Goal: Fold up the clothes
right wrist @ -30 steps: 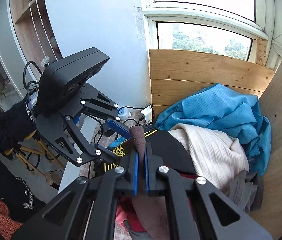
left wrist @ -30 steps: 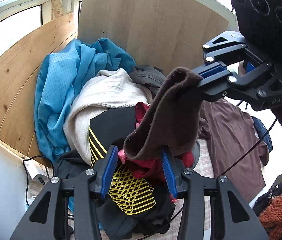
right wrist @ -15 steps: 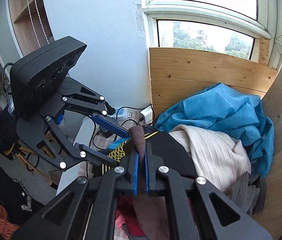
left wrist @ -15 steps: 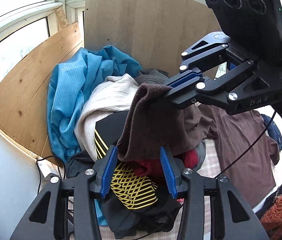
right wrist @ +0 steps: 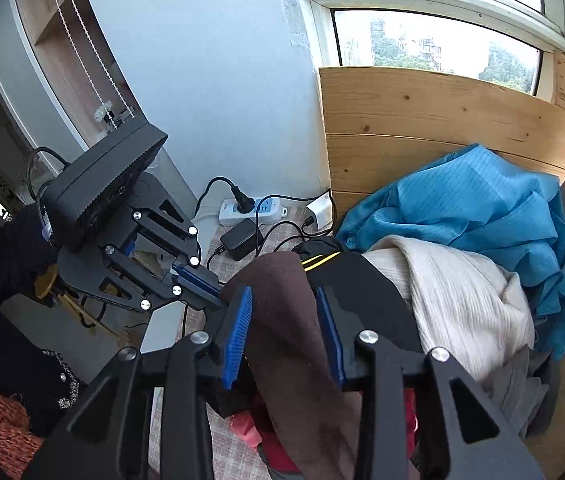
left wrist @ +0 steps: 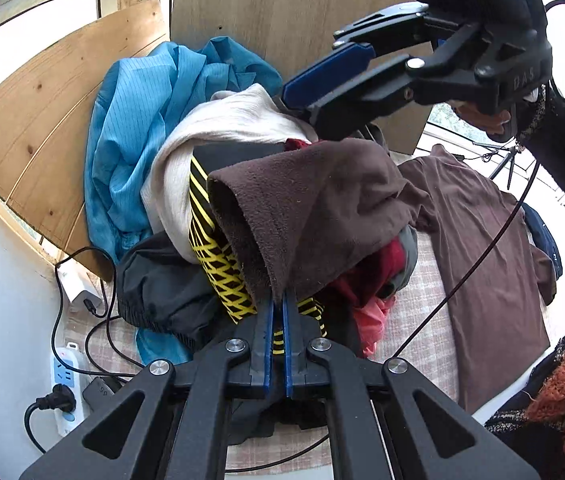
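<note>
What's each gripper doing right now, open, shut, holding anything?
Left gripper: shut on the brown fleece garment.
Right gripper: open, pads either side of the fleece, not clamping it.

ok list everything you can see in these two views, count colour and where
brown fleece garment: 1, dark brown, atop the pile, an edge pinched by the left gripper
blue shirt: 1, bright blue, back of the pile against the boards
cream garment: 1, off-white, middle of the pile
black and yellow garment: 1, black with yellow lines, under the fleece
red garment: 1, red, under the fleece
brown t-shirt: 1, brown, laid flat on the checked cloth
wooden boards: 2, light and grey-brown, behind the pile
power strip: 1, white, by the wall
left gripper: 1, black with blue pads, shut on the fleece
right gripper: 1, black with blue pads, open, fingers either side of the fleece
</note>
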`<state>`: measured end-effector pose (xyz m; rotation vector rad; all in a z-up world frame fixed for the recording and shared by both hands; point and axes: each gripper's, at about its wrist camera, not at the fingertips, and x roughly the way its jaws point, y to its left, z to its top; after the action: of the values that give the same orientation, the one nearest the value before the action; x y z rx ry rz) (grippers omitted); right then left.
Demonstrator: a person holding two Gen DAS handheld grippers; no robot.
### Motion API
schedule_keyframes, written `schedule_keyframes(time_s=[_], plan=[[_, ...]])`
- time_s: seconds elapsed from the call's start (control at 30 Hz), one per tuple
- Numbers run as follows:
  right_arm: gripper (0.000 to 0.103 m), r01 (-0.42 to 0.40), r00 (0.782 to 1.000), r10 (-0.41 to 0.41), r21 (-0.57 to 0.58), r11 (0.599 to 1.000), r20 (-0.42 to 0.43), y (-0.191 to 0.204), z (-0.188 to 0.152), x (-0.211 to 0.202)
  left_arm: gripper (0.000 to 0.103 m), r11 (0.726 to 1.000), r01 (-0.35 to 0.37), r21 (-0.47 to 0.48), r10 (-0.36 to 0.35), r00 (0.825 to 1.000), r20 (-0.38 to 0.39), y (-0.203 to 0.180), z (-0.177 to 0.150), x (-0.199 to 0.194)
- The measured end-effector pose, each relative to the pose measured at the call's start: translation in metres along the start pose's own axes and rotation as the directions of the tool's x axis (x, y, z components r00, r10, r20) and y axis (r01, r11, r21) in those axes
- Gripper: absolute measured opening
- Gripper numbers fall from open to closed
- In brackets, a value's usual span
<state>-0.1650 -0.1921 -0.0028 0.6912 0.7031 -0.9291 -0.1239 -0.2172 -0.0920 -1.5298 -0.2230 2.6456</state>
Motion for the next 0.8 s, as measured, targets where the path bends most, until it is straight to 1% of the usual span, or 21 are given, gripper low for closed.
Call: schedule_keyframes(time_s=[0.1,0.2,0.3,0.43,0.5,0.6,0.7,0.73,0.77,0.8], plan=[[0.034,-0.009,0.998,0.008,-0.026,1.000,-0.058,0.000,0.008,0.023,0.003,1.000,0.004,-0.031,-0.004,1.000,-0.016,0.005,-0.012,0.012],[0.034,-0.026,0.993,0.017,-0.073,0.997,-0.119,0.009,0.011,0.043,0.003,0.998,0.015,-0.066,-0.015,1.000,0.001,0.013,-0.012,0.014],[0.034,-0.093,0.989,0.082,-0.092,0.991,-0.120,0.018,0.009,0.043,0.003,0.998,0.017,-0.054,-0.016,1.000,0.021,0.013,-0.007,0.011],[0.034,-0.048,0.988,0.029,-0.124,0.991,-0.150,0.018,0.007,0.045,0.003,0.999,0.001,-0.037,-0.001,1.000,0.011,0.014,-0.004,0.015],[0.034,-0.026,0.988,0.009,-0.103,0.994,-0.155,0.009,0.006,0.046,0.003,1.000,-0.001,-0.031,0.001,1.000,0.002,0.014,-0.004,0.018],[0.034,-0.031,0.986,0.021,-0.058,0.998,-0.164,-0.005,0.005,0.054,0.003,0.999,0.001,-0.033,-0.001,1.000,-0.007,0.017,-0.003,0.024],[0.033,-0.010,0.981,0.004,-0.029,1.000,-0.194,-0.017,0.005,0.068,0.004,0.999,0.004,-0.044,-0.005,1.000,-0.016,0.023,-0.002,0.030],[0.025,-0.002,0.979,-0.002,-0.020,1.000,-0.205,-0.020,0.005,0.072,0.004,0.999,0.006,-0.051,-0.007,1.000,-0.021,0.025,-0.002,0.033],[0.008,-0.004,0.980,0.001,-0.015,1.000,-0.200,-0.021,0.004,0.072,0.004,0.998,0.007,-0.058,-0.009,1.000,-0.025,0.027,-0.001,0.035],[0.007,-0.015,0.984,0.013,-0.015,1.000,-0.177,-0.019,0.004,0.065,0.004,0.998,0.009,-0.063,-0.011,1.000,-0.023,0.028,-0.001,0.034]])
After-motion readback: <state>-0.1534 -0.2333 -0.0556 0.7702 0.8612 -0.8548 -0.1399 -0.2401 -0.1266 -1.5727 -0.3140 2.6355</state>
